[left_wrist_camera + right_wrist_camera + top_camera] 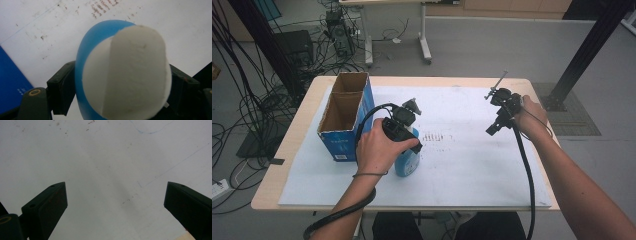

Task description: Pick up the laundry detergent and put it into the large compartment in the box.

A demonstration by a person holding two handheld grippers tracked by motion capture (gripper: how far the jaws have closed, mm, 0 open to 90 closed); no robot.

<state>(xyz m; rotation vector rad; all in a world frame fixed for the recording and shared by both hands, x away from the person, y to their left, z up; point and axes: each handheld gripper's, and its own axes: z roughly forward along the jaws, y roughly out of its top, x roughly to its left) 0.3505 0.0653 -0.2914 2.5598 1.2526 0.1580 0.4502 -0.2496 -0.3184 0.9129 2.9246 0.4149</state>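
The left gripper (120,87) pinched a blue bottle (100,50) by its white cap (130,75), just right of the box (344,115). The right gripper (115,205), jaws spread, hung well right of the box.

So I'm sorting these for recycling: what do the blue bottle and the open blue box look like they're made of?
The blue bottle looks like plastic: smooth, evenly coloured blue body with a matte white cap, clamped by the left gripper. Glass can't be ruled out. The blue box looks like cardboard: raw brown inner walls and thin cut edges, printed blue outside.
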